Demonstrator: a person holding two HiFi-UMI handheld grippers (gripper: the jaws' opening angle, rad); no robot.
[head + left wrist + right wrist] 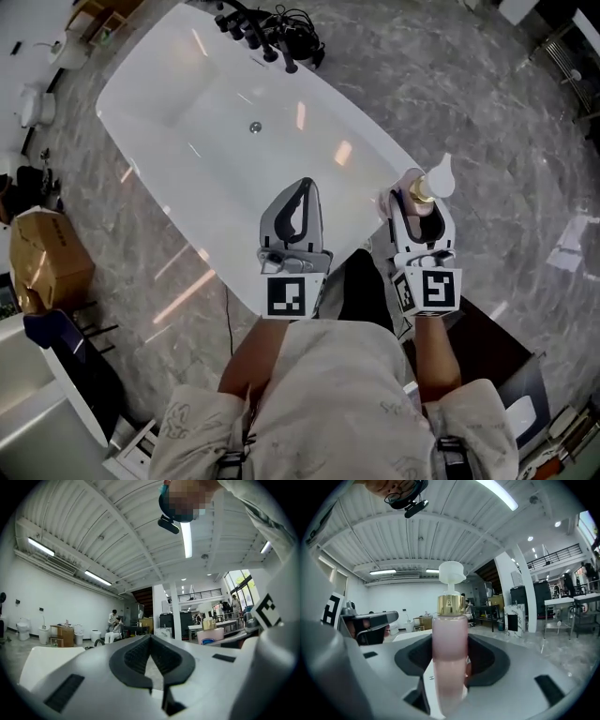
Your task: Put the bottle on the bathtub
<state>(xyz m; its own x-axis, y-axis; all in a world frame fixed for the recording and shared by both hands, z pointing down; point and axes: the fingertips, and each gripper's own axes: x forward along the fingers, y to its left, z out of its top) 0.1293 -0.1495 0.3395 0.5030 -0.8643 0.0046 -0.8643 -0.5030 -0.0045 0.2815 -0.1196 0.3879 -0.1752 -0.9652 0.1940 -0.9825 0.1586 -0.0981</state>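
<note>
Right gripper [418,212] [450,654]: closed on the bottle's body, which is held upright between the pads; the jaws are kept fairly wide by its girth
Bottle [421,192] [450,637]: a pink pump bottle, clamped in the right gripper; a gold collar [451,603] and a white pump head [452,573] are seen above the jaws; it is held in the air and not set down
Left gripper [304,186] [150,639]: jaw tips brought together; nothing is seen between them; held just to the left of the right gripper
Bathtub [187,103]: white; stretched ahead and to the left of both grippers; its near rim lies under the left gripper and just left of the right gripper
Black tap fittings [258,37]: at the tub's far end, well ahead of the grippers
Cardboard box [47,258]: on the marble floor [487,103], far left of the left gripper
</note>
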